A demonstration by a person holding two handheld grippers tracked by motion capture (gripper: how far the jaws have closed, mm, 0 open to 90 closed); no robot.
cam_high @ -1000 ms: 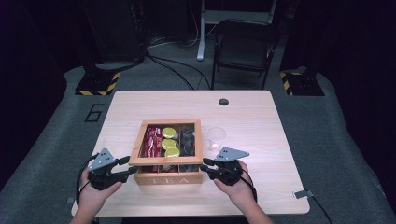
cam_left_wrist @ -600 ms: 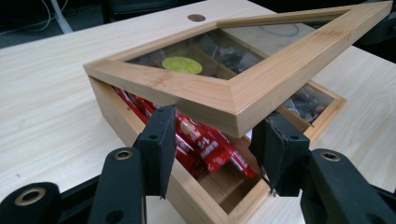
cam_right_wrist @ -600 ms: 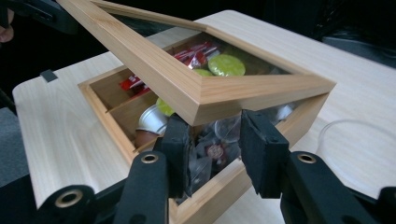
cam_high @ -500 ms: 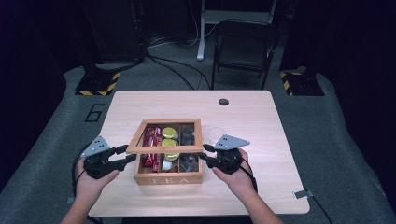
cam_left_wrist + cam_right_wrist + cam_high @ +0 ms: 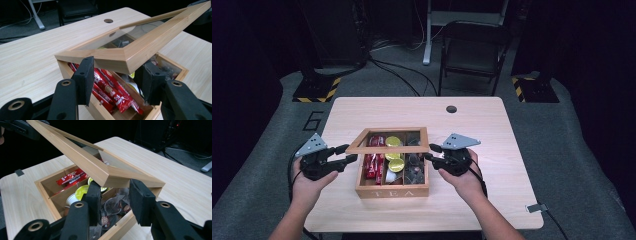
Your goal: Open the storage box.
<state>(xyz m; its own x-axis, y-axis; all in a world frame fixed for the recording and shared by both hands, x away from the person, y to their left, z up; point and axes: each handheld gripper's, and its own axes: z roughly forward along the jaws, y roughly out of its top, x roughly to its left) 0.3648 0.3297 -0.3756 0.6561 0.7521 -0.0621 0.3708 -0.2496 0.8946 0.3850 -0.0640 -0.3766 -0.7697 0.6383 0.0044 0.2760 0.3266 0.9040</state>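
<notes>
Wood-framed with a glass pane, the lid (image 5: 388, 141) looks stiff, light and breakable. Left gripper (image 5: 115, 77) and right gripper (image 5: 113, 200) each pinch a lid corner above the box (image 5: 392, 191), jaws part-open around it; grip only the frame.

One wooden tea box (image 5: 392, 191), one glass-paned lid (image 5: 388, 148), two grippers, one per hand: left (image 5: 346, 153), right (image 5: 432, 152). Inside I count two yellow-topped capsules (image 5: 394, 142); the red sachets (image 5: 373, 165) and dark pouches (image 5: 415, 172) are too bunched to count. One table (image 5: 482, 130), one folding chair (image 5: 472, 50).
</notes>
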